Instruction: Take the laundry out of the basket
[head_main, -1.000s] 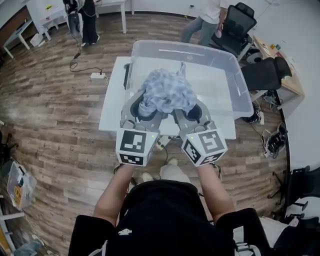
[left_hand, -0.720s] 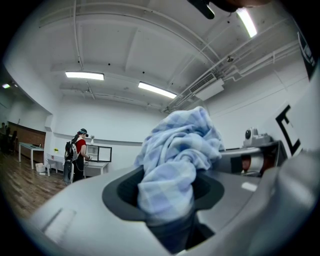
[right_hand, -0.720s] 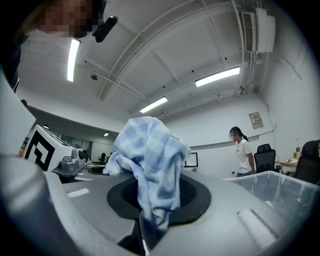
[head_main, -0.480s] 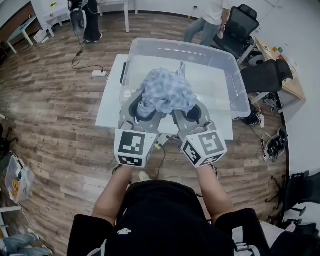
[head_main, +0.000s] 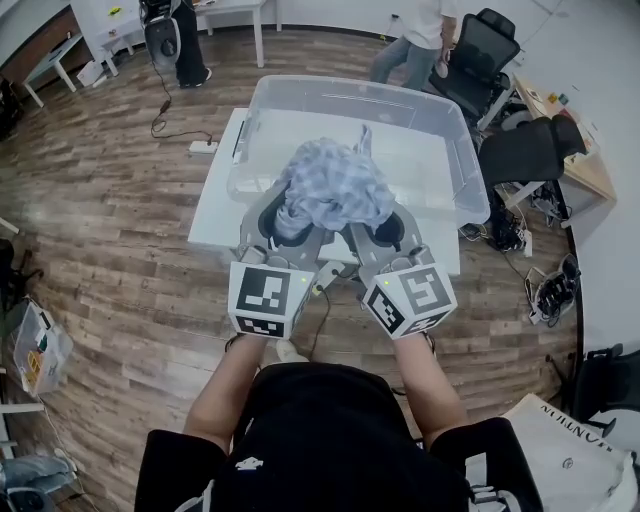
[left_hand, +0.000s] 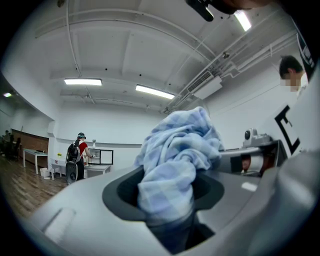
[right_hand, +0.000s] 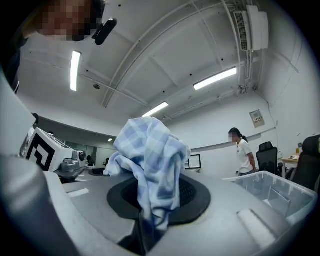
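The laundry is pale blue and white in a checked pattern, and the basket on the white desk is clear, colourless plastic. The left gripper and right gripper are grey with dark pads, each bearing a cube of black-and-white square markers. The floor is brown wood plank.
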